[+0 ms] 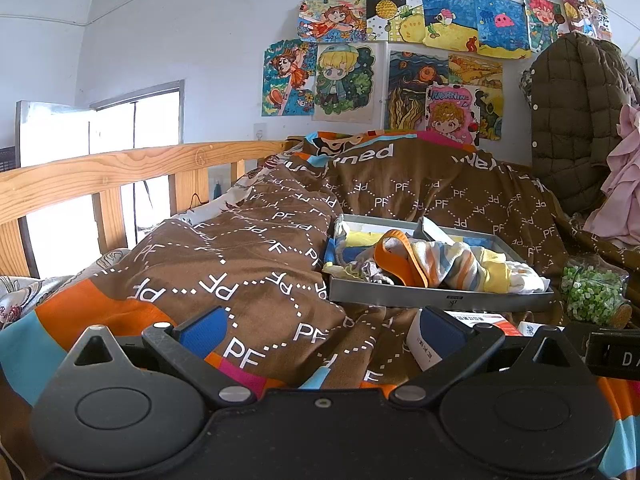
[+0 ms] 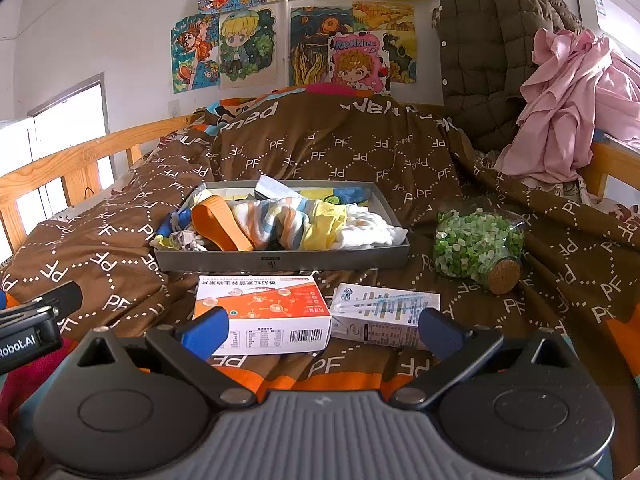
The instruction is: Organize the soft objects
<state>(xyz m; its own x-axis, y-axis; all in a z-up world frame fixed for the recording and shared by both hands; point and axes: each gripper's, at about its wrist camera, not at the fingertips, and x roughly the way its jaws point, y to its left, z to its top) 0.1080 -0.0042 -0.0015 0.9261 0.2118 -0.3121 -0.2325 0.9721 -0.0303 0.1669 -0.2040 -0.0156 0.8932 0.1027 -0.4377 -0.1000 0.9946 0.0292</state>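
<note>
Right gripper: the right gripper [image 2: 320, 330] hovers low over the bed with its blue-padded jaws spread wide and nothing between them.
Left gripper: the left gripper [image 1: 320, 334] is likewise spread wide and empty, low over the brown quilt [image 1: 248, 248].
Just ahead of the right gripper: an orange-and-white medicine box [image 2: 262, 312] and a smaller white box [image 2: 384, 314] lie flat on the quilt, side by side.
Soft objects: a heap of small garments [image 2: 280, 222] fills the grey tray [image 2: 280, 260], which lies beyond the boxes, straight ahead of the right gripper and ahead and to the right of the left one.
Top of the heap: an orange-trimmed striped piece [image 2: 256, 218], a yellow piece [image 2: 324, 224] and a white cloth [image 2: 368, 228] at the right end.
Handling: the clothes look light, limp and tangled; they will likely sag and drag neighbours along.
Where to grip: a raised fold or the orange band looks the easiest pinch.
Ahead and right: a corked glass jar of green pieces [image 2: 478, 246] lies on its side near the tray; it is probably fragile.
</note>
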